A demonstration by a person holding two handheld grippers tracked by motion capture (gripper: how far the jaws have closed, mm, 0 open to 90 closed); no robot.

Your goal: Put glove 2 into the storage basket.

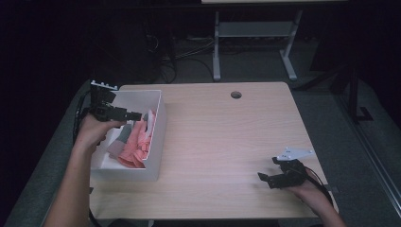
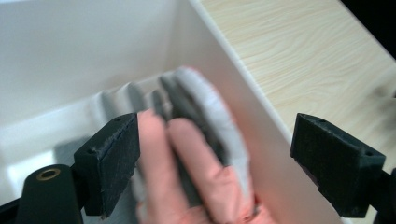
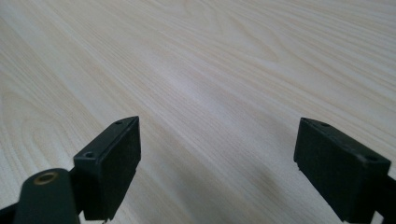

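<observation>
1. High view: white box (image 1: 156,137) sits at the counter's (image 1: 227,142) left edge, long side running front to back. Pink cloth (image 1: 137,144) and grey cloth (image 1: 124,135) lie inside, bunched against its right wall.
2. Same view: left gripper (image 1: 135,116) hovers above the box interior, jaws spread, nothing between them. Right gripper (image 1: 265,178) is parked near the counter's front right corner, well apart from the box.
3. Left gripper view: jaws wide open. Pink cloth (image 2: 187,177) and grey cloth (image 2: 205,112) lie below and between them, not clamped, leaning on the box wall (image 2: 261,140). Looks like a drop-off, judging from the open jaws over the pile.
4. Right gripper view: jaws open, empty, bare counter (image 3: 210,84) ahead.
5. Doing it well: lift the left gripper straight up to clear the rim before moving sideways, jaws kept open so no fold snags. Check the grey piece isn't draped over the wall.
</observation>
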